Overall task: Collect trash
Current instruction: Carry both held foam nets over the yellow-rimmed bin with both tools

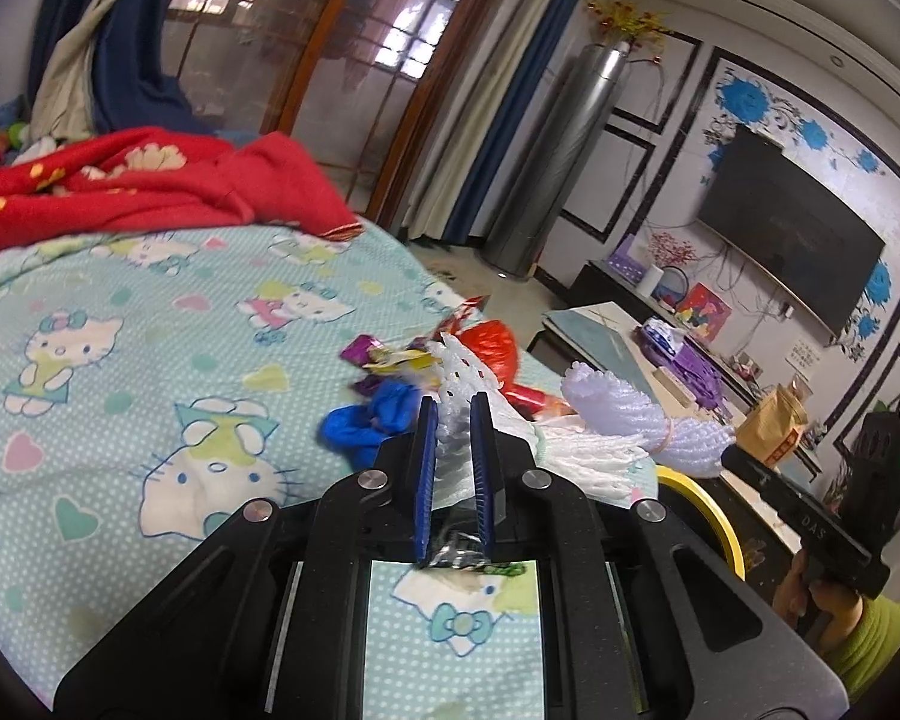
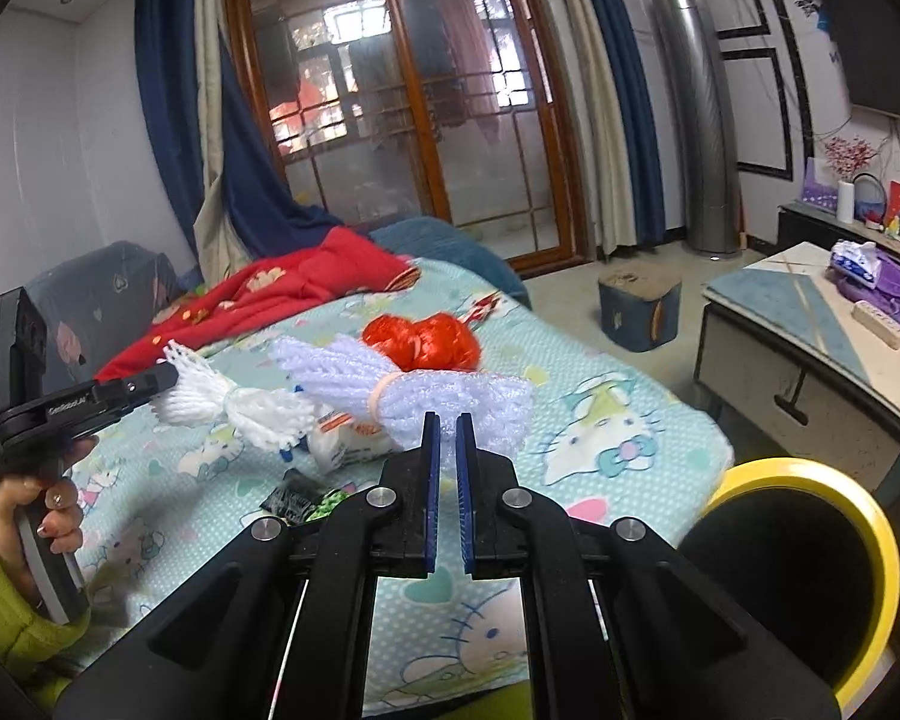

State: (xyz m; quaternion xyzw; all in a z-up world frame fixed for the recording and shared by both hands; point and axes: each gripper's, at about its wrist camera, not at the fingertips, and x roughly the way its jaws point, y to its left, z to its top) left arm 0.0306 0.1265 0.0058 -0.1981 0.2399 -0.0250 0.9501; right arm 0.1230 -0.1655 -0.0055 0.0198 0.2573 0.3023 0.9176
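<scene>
Both tongs were clamped on foam netting. My left gripper (image 1: 455, 405) pinched a white net sleeve (image 1: 480, 384) between its blue fingers (image 1: 426, 450), and my right gripper (image 2: 448, 420) had bitten the near end of a lilac net bundle (image 2: 402, 378) tied with a rubber band (image 2: 380, 397).

From the right wrist view I saw my left hand (image 2: 48, 516), in a green sleeve (image 2: 6, 600), wrapped round its handle with the tool reaching out nearly level over the bed (image 2: 600, 420). From the left wrist view, my right hand (image 1: 822, 588) sat low at the right edge, under its own tool.

Each net was lifted off the sheet. The lilac bundle ran lengthwise from my right tongs away and to the left; the white sleeve stretched from my left tongs toward it, its far end flared beside the bundle.

Other trash lay on the bed: a red mesh ball (image 2: 423, 333) just behind the bundle, a blue scrap (image 1: 369, 420), wrappers (image 1: 384, 354) and a dark wrapper (image 2: 291, 501).

A yellow-rimmed bin (image 2: 870, 540) stood just right of my right tongs, off the bed's edge. Beyond it, open floor separated the bed from a low table (image 2: 810, 312). A red blanket (image 1: 150, 180) was heaped at the bed's far side.
</scene>
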